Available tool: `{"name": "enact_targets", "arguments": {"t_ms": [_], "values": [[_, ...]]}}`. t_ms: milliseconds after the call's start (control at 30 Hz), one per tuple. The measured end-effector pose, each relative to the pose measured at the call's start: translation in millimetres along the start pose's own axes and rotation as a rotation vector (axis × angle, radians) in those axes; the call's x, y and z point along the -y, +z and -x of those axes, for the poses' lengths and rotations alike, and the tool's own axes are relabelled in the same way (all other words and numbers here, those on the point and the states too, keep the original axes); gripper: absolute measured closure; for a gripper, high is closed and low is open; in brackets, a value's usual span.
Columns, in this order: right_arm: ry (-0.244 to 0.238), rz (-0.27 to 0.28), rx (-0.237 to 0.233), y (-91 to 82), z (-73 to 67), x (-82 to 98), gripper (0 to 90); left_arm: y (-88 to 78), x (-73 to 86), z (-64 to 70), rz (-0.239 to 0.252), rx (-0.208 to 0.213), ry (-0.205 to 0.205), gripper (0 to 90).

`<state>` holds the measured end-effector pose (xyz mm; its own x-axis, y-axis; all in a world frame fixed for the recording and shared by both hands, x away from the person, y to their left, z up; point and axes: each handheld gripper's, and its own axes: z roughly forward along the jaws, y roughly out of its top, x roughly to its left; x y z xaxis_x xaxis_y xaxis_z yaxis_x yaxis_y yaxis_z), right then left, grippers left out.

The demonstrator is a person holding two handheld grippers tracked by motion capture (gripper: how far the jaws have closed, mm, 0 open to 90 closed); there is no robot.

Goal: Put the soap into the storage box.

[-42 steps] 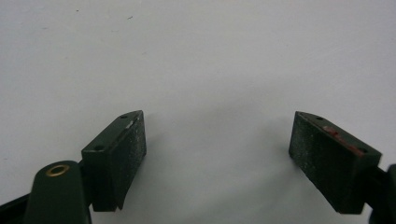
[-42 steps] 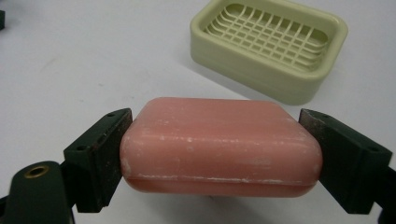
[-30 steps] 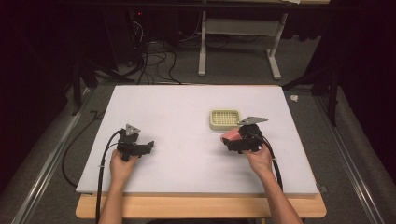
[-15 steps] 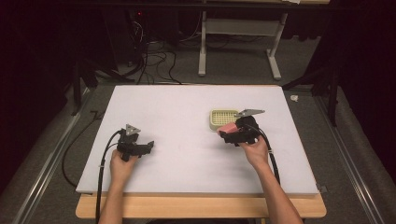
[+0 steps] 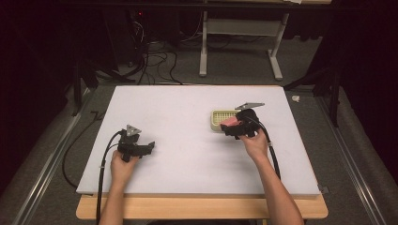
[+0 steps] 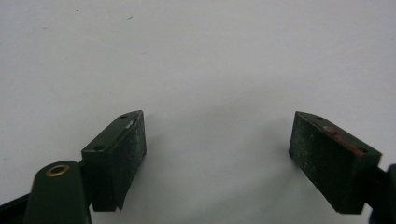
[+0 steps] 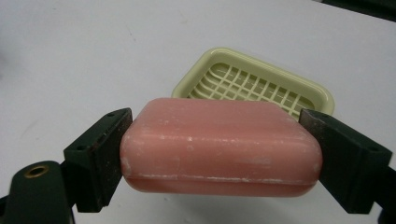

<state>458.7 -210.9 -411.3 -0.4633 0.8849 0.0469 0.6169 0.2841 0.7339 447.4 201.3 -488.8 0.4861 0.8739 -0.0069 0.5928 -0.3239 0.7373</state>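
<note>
White board [image 5: 187, 136] covers the table, and both hands rest low on it, forearms coming in from the near edge. Well to the left of the soap work, the left claw [image 5: 149, 146] lies on bare board with its jaws spread wide and nothing between them; its own view has plain white surface past the pads [image 6: 119, 156]. Just beyond the right claw [image 5: 231, 127] sits a pale yellow dish [image 7: 254, 84] with a slatted grid floor, seen clearly from the right gripper view. That claw is clamped on a pink soap [image 7: 219, 144] by its two short ends, held level just in front of the dish; whether it touches the rim I cannot tell
</note>
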Motion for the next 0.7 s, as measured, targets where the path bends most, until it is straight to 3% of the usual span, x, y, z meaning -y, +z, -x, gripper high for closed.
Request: {"name": "enact_targets", "arguments": {"t_ms": [700], "values": [[0.016,-0.018,0.059,33.6,7.8,-12.6,13.7,0.0,0.0,0.1,0.001,0.0,-0.001,19.3]]}}
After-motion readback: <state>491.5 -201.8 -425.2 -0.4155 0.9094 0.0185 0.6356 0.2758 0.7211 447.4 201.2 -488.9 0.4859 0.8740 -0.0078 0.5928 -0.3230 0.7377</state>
